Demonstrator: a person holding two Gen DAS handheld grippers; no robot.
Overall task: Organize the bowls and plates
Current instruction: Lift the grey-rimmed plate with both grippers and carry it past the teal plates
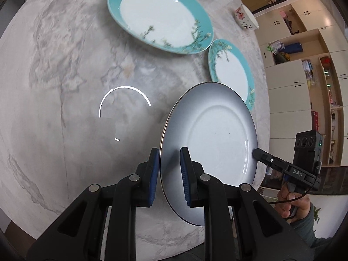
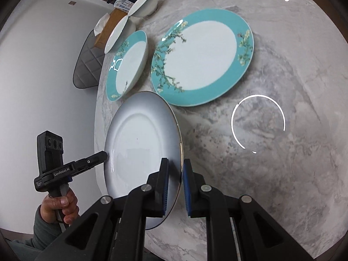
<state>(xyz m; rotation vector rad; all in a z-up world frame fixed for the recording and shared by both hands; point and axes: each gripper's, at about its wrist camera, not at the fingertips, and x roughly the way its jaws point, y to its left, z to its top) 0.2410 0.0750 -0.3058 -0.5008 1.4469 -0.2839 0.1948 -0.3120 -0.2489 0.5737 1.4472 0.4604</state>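
The grey plate [image 1: 208, 143] sits near the edge of the marble table [image 1: 65, 108], its rim caught on opposite sides: the left gripper [image 1: 168, 171] and the right gripper [image 2: 174, 178] each straddle the edge with jaws narrow around it. Beyond lie a large teal plate [image 2: 202, 58], a small teal plate [image 2: 128, 65] and white bowls [image 2: 143, 2].

The round gray stone table [image 1: 65, 130] held a big teal plate [image 1: 158, 15], a small teal plate [image 1: 231, 71] and white bowls [image 2: 145, 1].
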